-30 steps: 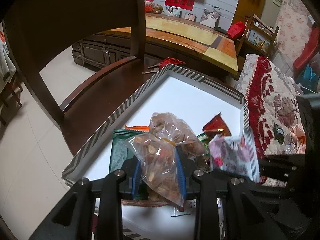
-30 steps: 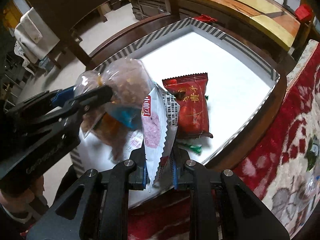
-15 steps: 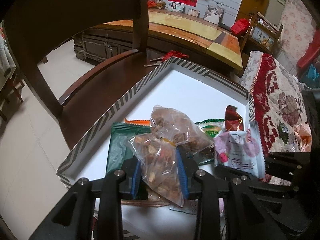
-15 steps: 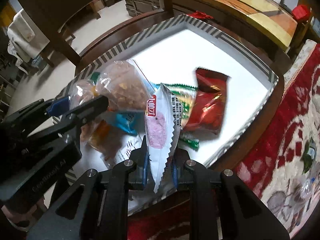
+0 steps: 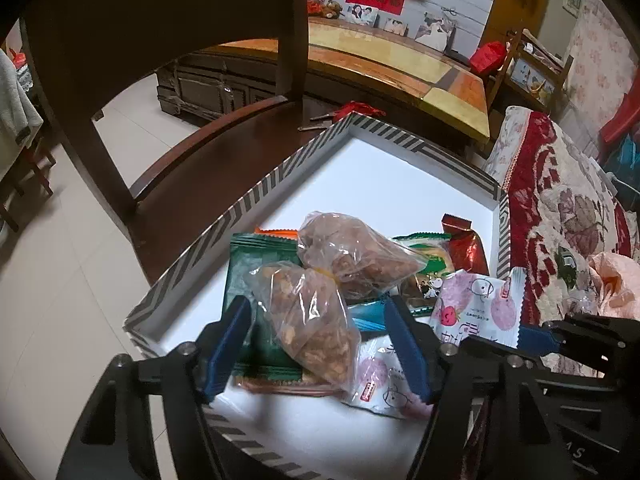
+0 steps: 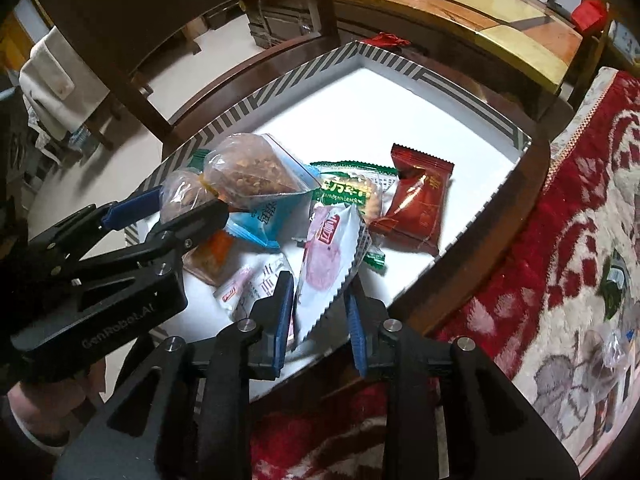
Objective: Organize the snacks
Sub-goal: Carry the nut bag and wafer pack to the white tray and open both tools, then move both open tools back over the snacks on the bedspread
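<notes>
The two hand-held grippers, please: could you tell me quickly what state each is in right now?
Left hand-held gripper: opening; clear bag of nuts lies between its jaws, pads off it.
Right hand-held gripper: opening; pink and white packet between its jaws, apparently released.

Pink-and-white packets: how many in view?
2. One packet stands between the opening right gripper jaws; the other lies flat in the tray. More may be buried.
</notes>
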The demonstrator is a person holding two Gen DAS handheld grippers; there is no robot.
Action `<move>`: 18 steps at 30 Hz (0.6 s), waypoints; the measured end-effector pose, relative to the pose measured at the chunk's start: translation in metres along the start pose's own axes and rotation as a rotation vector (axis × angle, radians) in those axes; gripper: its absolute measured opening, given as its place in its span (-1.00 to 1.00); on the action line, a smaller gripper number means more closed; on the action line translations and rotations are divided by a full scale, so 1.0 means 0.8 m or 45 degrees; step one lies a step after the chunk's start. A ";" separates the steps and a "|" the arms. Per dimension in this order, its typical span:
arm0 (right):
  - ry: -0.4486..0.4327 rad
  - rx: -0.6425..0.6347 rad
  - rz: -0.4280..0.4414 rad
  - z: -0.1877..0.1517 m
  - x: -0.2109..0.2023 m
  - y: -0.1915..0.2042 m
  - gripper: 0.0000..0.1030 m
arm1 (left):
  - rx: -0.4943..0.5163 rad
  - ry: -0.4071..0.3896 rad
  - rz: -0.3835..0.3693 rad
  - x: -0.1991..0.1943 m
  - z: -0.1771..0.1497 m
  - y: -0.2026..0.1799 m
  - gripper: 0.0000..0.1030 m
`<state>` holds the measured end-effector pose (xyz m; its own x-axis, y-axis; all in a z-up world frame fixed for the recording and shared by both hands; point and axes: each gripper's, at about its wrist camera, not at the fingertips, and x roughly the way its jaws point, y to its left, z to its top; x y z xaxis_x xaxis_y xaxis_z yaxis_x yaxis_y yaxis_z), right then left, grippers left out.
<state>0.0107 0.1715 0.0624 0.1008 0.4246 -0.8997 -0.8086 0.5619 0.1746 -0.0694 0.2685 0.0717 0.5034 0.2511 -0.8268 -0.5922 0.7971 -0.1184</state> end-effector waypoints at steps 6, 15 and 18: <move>-0.055 -0.002 0.059 -0.012 -0.020 0.007 -0.51 | -0.025 -0.015 0.007 -0.013 -0.005 0.008 0.48; -0.072 -0.070 0.131 -0.008 -0.024 0.030 -0.51 | -0.060 -0.028 0.023 -0.029 -0.009 0.023 0.49; -0.085 -0.056 0.122 0.003 -0.017 0.024 -0.51 | -0.053 -0.037 0.025 -0.035 -0.011 0.023 0.49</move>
<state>-0.0050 0.1782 0.0787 0.0590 0.5224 -0.8507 -0.8409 0.4853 0.2397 -0.0997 0.2714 0.0876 0.5088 0.2829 -0.8131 -0.6277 0.7682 -0.1255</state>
